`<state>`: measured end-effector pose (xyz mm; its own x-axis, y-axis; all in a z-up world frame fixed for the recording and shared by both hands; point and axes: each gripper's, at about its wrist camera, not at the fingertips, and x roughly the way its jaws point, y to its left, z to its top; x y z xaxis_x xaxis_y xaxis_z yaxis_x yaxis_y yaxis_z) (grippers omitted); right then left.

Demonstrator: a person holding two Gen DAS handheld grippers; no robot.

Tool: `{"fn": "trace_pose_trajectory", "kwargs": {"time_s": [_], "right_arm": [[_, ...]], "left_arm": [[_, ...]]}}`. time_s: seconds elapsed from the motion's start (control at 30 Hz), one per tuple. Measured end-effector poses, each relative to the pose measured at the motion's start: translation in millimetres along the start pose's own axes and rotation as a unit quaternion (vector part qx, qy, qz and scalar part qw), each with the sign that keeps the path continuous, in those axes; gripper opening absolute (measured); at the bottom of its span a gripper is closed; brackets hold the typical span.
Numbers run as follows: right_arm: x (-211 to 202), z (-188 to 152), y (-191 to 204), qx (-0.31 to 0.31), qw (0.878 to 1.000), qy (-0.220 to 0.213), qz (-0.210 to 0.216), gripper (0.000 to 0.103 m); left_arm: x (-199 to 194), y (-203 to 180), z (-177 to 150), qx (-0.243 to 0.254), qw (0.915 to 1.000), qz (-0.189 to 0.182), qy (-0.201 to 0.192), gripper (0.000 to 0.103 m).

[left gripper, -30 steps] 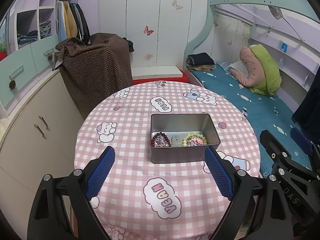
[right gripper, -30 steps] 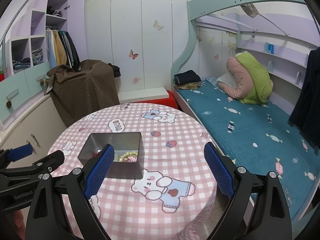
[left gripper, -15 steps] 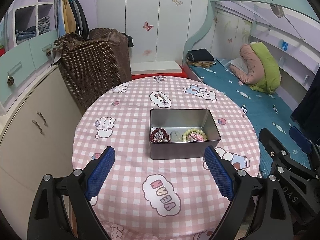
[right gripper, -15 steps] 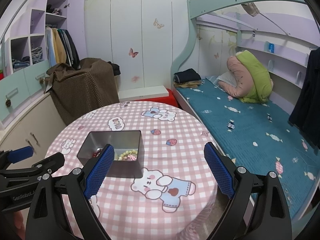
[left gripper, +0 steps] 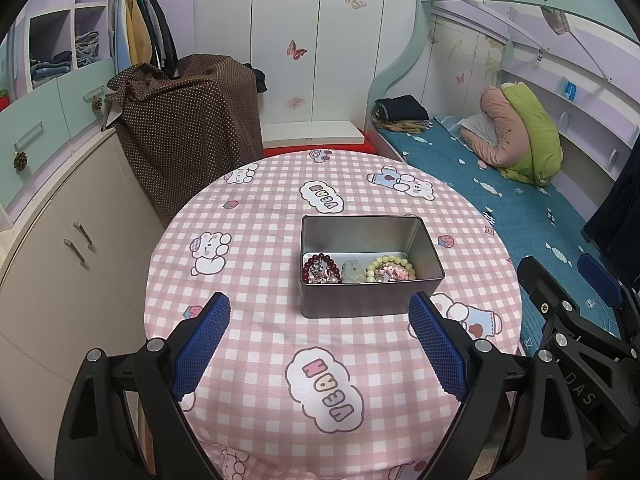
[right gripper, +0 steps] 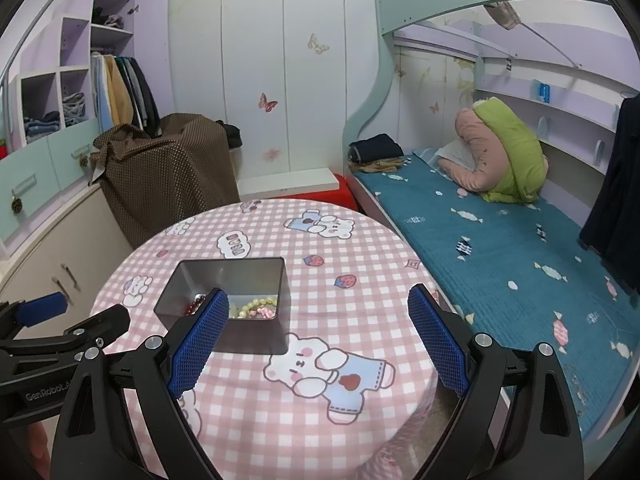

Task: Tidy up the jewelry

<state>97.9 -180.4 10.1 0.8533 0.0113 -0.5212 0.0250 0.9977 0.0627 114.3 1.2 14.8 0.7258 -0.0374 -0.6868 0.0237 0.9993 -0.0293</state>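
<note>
At the far left, cream cabinet doors (left gripper: 72, 248) stand close beside the round table covered in a pink-and-white checked cloth with cartoon bears (left gripper: 256, 264), with only a narrow gap between the cloth's left edge and the cabinet. Behind the table's far-left edge sits a bulky shape under a brown dotted cover (left gripper: 192, 120).

The left gripper (left gripper: 320, 344), with blue ribbed pads on black arms, hangs spread wide and empty over the near part of the table. Bare cloth lies between its fingers and around them to the near rim.

Just beyond and between those fingertips stands the open rectangular grey metal tin (left gripper: 370, 300), near the middle of the table, its long side facing the gripper. Inside, along the near wall, lie from left to right a dark red bead bracelet (left gripper: 318, 266), a pale green stone piece (left gripper: 353, 271) and a light yellow-green bead bracelet with pink charms (left gripper: 390, 270). The tin's far half is bare.

The right gripper (right gripper: 318, 338) is likewise spread wide, holding nothing, over the table's right part; the tin lies ahead to its left, partly hidden by its left finger (right gripper: 198, 342). Open cloth stretches right to the table's edge, and beyond it is a bunk bed with a teal patterned mattress (right gripper: 500, 248).
</note>
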Motion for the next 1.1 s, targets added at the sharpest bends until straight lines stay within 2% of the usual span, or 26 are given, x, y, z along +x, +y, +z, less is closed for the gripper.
{"fn": "trace_pose_trajectory", "kwargs": {"time_s": [1.1], "right_arm": [[6.9, -4.4, 0.4, 0.002, 1.0, 0.007, 0.002, 0.088]], "left_arm": [[6.3, 1.4, -1.9, -0.002, 0.9999, 0.002, 0.01, 0.088]]}}
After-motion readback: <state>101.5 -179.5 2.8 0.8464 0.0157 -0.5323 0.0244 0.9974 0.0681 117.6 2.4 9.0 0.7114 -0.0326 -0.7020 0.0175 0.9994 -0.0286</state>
